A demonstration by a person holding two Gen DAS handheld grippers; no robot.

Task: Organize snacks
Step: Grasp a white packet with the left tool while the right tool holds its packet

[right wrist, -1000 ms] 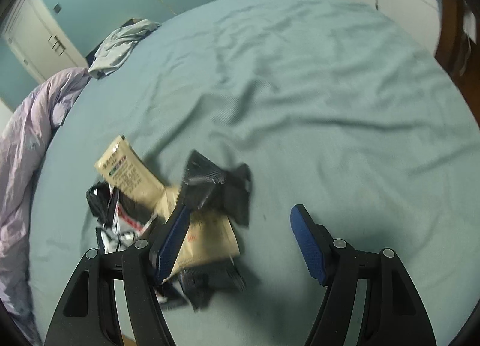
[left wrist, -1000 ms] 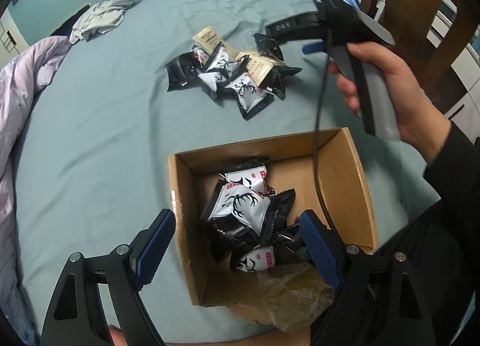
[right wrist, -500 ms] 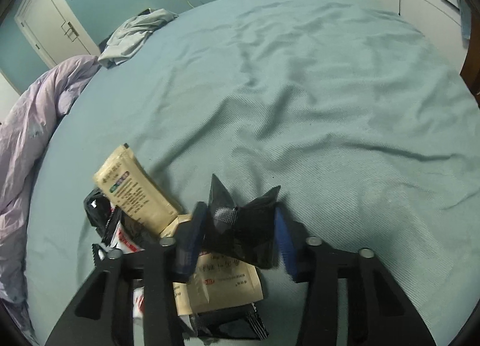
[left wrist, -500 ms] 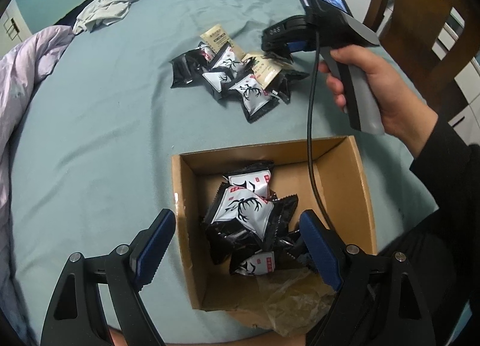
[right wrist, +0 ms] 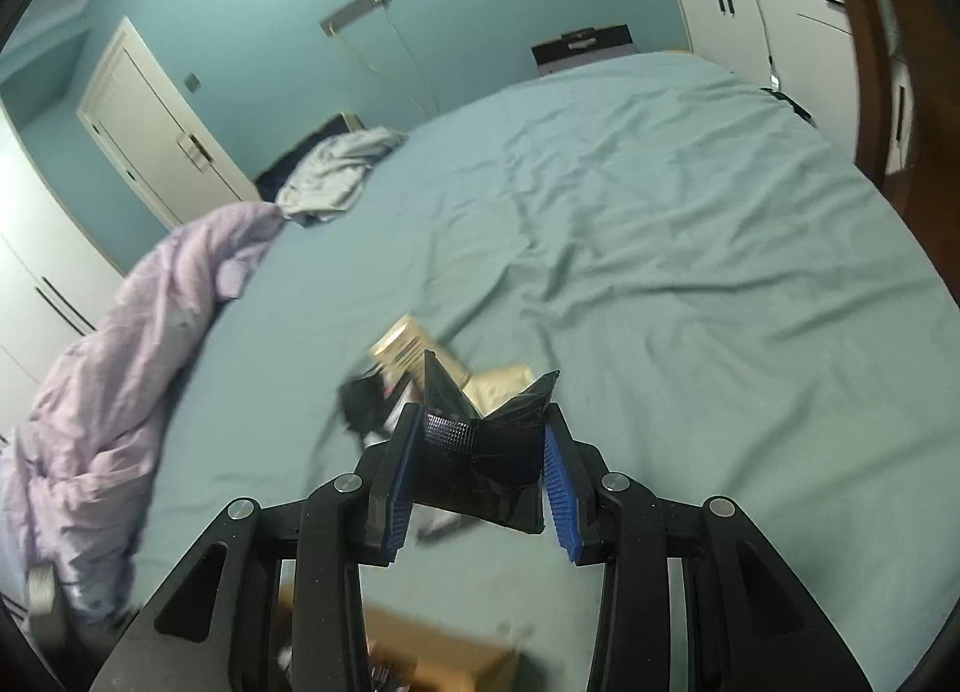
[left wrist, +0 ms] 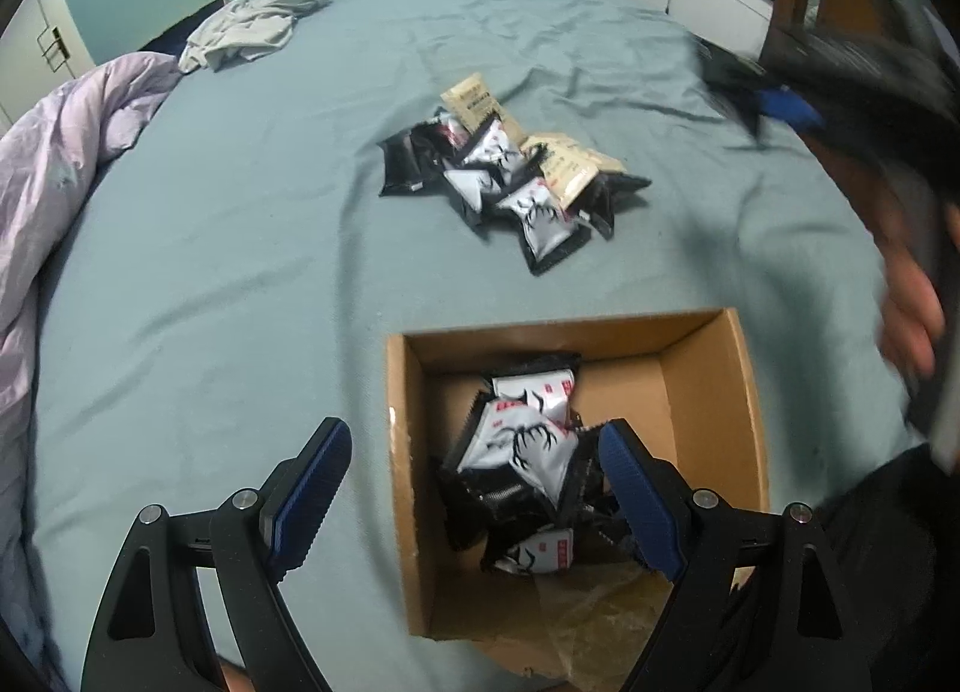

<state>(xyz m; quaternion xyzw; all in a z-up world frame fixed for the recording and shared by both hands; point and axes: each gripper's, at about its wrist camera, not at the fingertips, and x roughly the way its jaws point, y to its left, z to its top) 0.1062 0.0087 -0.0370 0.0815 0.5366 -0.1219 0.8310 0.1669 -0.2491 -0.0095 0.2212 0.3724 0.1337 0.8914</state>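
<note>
Blankets [left wrist: 66, 176] in pale lilac are bunched along the left edge of the bed [left wrist: 240, 272], whose blue-green sheet carries everything else. Toward the middle of the sheet lies a loose pile of snack packets [left wrist: 510, 182], black-and-white ones mixed with a few tan ones. Nearer the camera sits an open cardboard box [left wrist: 714, 392] with several black-and-white packets [left wrist: 522, 452] heaped inside. The left claw [left wrist: 474, 488] hangs over the box's left wall with its jaws spread wide and nothing between them: one blue pad is outside the box above the sheet, the other is above the packets inside. At the far right, blurred, a hand [left wrist: 906, 320] carries the right claw. In the right wrist view, the right claw [right wrist: 483, 446] is clenched on a black packet [right wrist: 480, 452], its jaws having just been closing, with the crumpled wrapper pinched between both pads and lifted clear of the pile [right wrist: 408, 374] behind it. A corner of the box [right wrist: 432, 656] shows below.
</note>
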